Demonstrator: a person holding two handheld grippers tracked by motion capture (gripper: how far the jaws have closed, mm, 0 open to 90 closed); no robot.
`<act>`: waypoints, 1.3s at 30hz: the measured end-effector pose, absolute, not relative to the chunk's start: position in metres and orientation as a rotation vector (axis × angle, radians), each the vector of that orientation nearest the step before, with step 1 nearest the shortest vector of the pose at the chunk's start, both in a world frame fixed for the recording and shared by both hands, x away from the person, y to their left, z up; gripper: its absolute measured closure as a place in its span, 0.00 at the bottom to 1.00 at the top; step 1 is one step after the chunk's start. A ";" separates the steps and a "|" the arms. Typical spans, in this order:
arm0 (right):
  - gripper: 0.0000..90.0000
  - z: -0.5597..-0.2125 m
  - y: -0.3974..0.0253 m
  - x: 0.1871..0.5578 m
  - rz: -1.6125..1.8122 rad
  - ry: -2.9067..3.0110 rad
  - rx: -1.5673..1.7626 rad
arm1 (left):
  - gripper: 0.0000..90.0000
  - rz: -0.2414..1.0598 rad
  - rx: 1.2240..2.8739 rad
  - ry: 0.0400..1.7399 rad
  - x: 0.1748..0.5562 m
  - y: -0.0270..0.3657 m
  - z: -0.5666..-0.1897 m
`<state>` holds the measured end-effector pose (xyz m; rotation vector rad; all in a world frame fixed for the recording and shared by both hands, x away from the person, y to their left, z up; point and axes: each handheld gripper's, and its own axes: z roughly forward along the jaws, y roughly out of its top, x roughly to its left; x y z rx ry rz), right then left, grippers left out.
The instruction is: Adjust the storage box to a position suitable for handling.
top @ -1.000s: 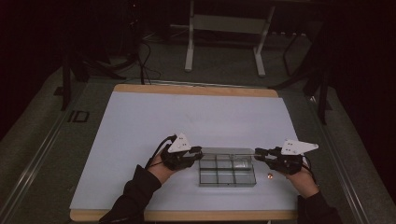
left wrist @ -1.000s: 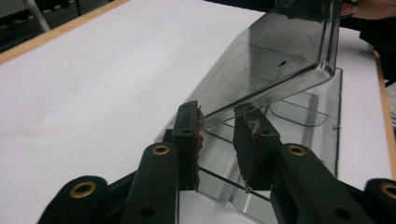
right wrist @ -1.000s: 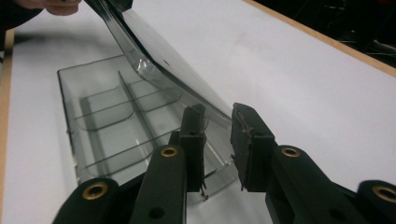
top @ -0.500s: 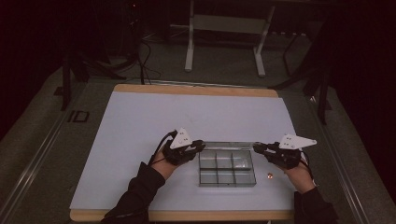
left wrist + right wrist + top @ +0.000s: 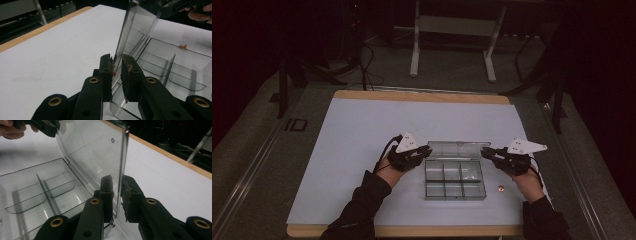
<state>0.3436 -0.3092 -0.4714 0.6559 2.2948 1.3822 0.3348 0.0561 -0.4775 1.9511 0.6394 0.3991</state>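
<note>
White "ID" marking (image 5: 295, 124) on the dark floor left of the table (image 5: 362, 130), no other legible text

Each gripper, left (image 5: 424, 151) and right (image 5: 486, 151), was black and carried a grey three-cornered plate (image 5: 406, 142) on top, with a black cable (image 5: 384, 151) trailing behind. The jaws were flat black bars fixed by brass-ringed screws (image 5: 94, 80). The person wore dark sleeves (image 5: 362, 200).
</note>
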 end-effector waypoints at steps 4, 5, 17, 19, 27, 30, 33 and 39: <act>0.87 -0.472 -0.307 0.346 1.381 2.289 0.662 | 0.88 0.392 1.938 0.653 0.337 0.056 -0.479; 0.87 -0.473 -0.307 0.348 1.395 2.287 0.679 | 0.88 0.384 1.933 0.659 0.338 0.056 -0.479; 0.84 -0.474 -0.305 0.356 1.399 2.289 0.736 | 0.88 0.369 1.916 0.702 0.346 0.055 -0.485; 0.81 -0.475 -0.302 0.358 1.379 2.287 0.749 | 0.88 0.357 1.910 0.725 0.350 0.054 -0.486; 0.77 -0.478 -0.298 0.364 1.367 2.285 0.779 | 0.85 0.341 1.913 0.750 0.356 0.052 -0.489; 0.76 -0.480 -0.297 0.365 1.360 2.287 0.780 | 0.83 0.324 1.933 0.760 0.358 0.049 -0.494; 0.75 -0.481 -0.296 0.365 1.351 2.292 0.790 | 0.83 0.321 1.930 0.765 0.359 0.048 -0.496; 0.72 -0.485 -0.294 0.369 1.334 2.293 0.819 | 0.81 0.312 1.905 0.792 0.363 0.048 -0.500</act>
